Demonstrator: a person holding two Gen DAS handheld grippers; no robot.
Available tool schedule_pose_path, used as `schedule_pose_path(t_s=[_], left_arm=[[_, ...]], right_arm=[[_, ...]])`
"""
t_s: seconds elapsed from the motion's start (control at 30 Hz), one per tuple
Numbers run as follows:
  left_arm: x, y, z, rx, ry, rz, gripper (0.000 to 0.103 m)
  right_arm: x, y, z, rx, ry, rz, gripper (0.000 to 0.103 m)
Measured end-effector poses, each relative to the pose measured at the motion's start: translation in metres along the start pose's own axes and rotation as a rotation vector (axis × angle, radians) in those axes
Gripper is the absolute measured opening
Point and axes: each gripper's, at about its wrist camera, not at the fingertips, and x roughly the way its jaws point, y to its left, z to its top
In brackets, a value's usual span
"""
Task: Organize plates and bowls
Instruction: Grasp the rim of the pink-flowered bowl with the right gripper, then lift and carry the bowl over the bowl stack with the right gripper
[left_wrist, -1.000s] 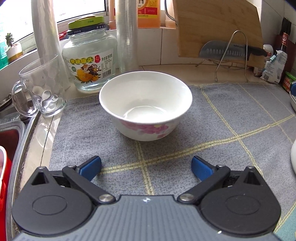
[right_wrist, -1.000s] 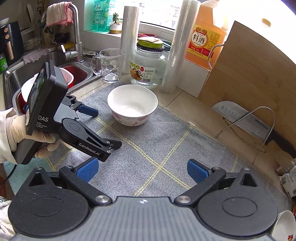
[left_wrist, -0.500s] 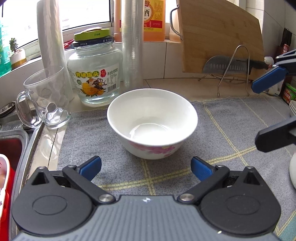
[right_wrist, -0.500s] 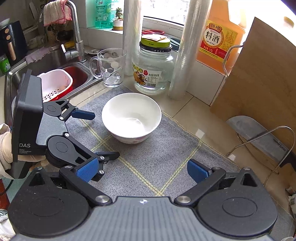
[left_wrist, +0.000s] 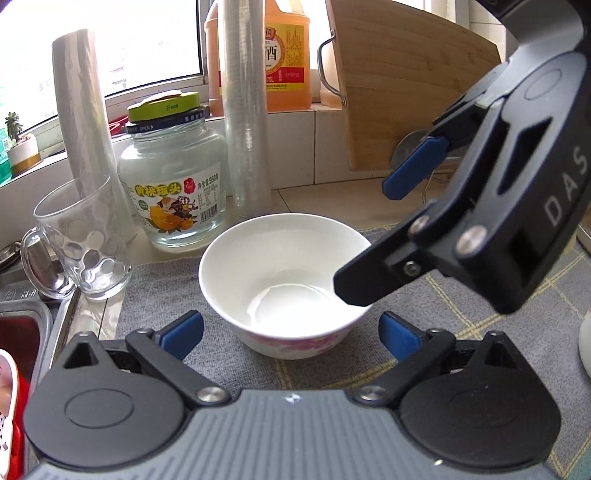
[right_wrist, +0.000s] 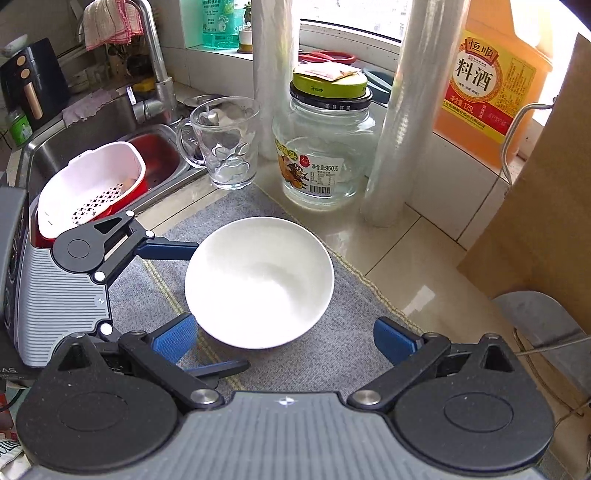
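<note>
both pairs of jaws stand wide and hold nothing; the left gripper (left_wrist: 291, 328) is closing slowly, its blue pads either side of the white bowl (left_wrist: 284, 284) without touching. the right gripper (right_wrist: 282, 341) hangs over the bowl. it sits on the grey mat (right_wrist: 332, 354), the glass jar (right_wrist: 325, 147) beyond.

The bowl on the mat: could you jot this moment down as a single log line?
bowl: upright, empty, on grey mat | left gripper: closing around bowl, no contact visible | right gripper: open, empty, above bowl
</note>
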Motion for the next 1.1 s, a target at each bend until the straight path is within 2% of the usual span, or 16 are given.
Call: schedule_pose_path(t_s=[0.17, 0.63, 1.1], left_arm=[[0.002, 0.001, 0.002, 0.006, -0.006, -0.002, 0.094], [0.004, 0.003, 0.003, 0.005, -0.013, -0.016, 0.09], [0.003, 0.002, 0.004, 0.016, -0.001, -0.018, 0.09]], right_arm=[[0.021, -0.004, 0.013, -0.012, 0.014, 0.031, 0.101], [0.051, -0.012, 0.023, 0.004, 0.041, 0.106, 0.086], [0.049, -0.021, 0.024, 0.059, 0.03, 0.155, 0.085]])
